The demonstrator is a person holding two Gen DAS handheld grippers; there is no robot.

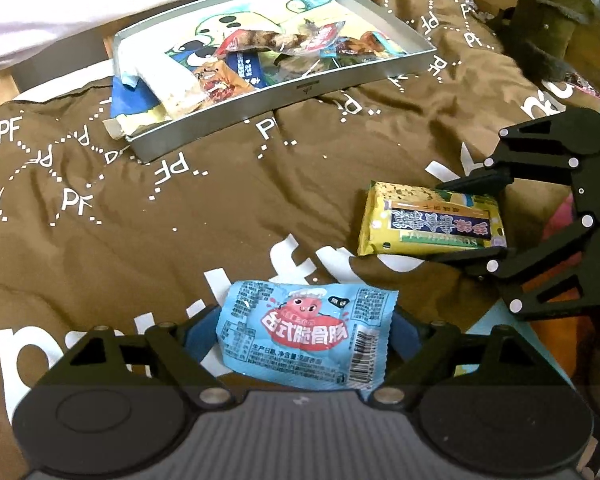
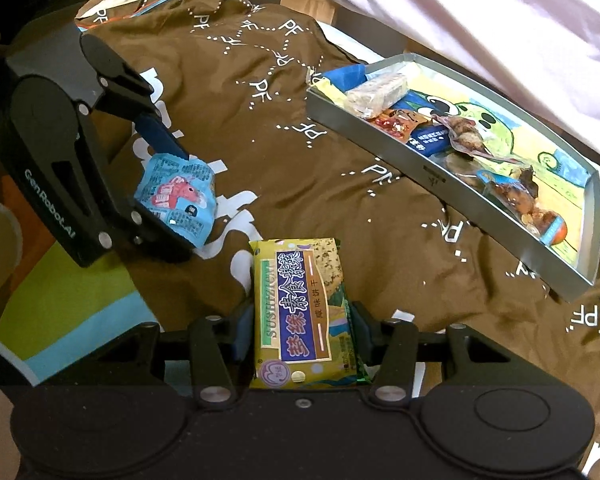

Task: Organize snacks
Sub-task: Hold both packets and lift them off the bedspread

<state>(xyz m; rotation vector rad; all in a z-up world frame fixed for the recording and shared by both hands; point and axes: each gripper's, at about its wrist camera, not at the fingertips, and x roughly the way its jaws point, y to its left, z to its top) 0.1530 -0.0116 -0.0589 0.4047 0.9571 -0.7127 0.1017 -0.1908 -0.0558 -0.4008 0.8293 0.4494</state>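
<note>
My left gripper [image 1: 304, 328] is shut on a light blue snack packet [image 1: 306, 340], held just above the brown bedspread. The same blue packet [image 2: 178, 200] shows in the right wrist view, clamped between the left gripper's [image 2: 168, 196] fingers. My right gripper [image 2: 300, 332] is shut on a yellow biscuit pack [image 2: 300, 312] with a dark blue label. From the left wrist view the yellow pack [image 1: 430, 220] sits between the right gripper's [image 1: 476, 216] black fingers at the right. A silver tin tray [image 1: 300, 92] holding several snack packets lies farther back, also seen as the tray [image 2: 432, 172] at the right.
A brown bedspread [image 1: 180, 220] with white "PF" lettering covers the whole surface. Pink fabric [image 2: 500, 20] hangs behind the tray. A green, blue and orange cloth [image 2: 60, 300] lies at the left edge. A dark green post [image 1: 548, 4] stands at the far right.
</note>
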